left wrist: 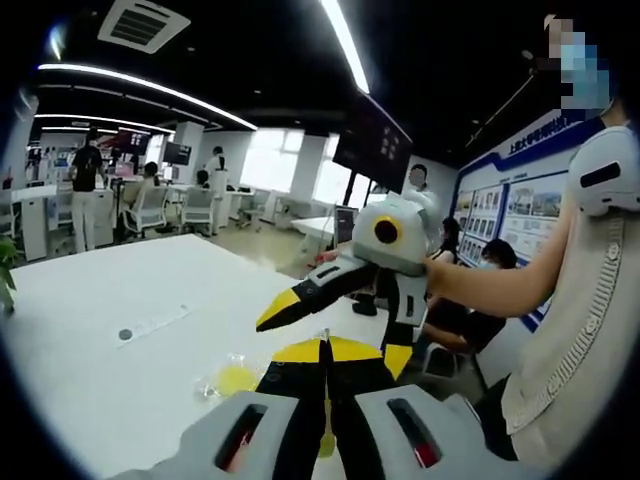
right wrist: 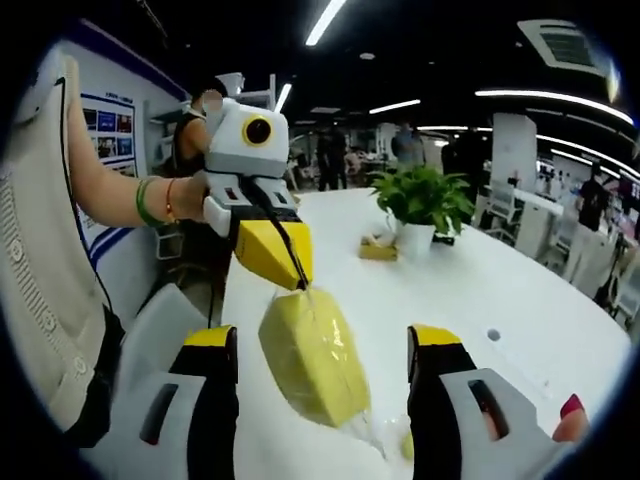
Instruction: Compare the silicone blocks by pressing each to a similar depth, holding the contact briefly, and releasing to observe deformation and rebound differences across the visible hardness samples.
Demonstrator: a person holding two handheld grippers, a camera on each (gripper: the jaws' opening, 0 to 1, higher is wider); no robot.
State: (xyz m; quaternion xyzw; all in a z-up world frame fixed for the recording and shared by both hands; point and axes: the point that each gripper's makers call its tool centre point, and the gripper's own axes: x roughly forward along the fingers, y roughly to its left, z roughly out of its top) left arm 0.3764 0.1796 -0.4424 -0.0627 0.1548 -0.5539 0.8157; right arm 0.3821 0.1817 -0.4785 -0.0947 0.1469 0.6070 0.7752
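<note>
Where it hangs above the white table, the yellow silicone block is a pale, soft-edged slab wrapped in a clear glossy bag, tilted on its long axis. The left gripper has its yellow jaws closed on the bag's gathered top, so the block dangles beneath. The right gripper has its jaws spread wide on either side of the block, not touching it. Further back on the table stands a potted plant. In the left gripper view, the left gripper hides the block, and a second yellow piece in clear wrap lies on the table.
</note>
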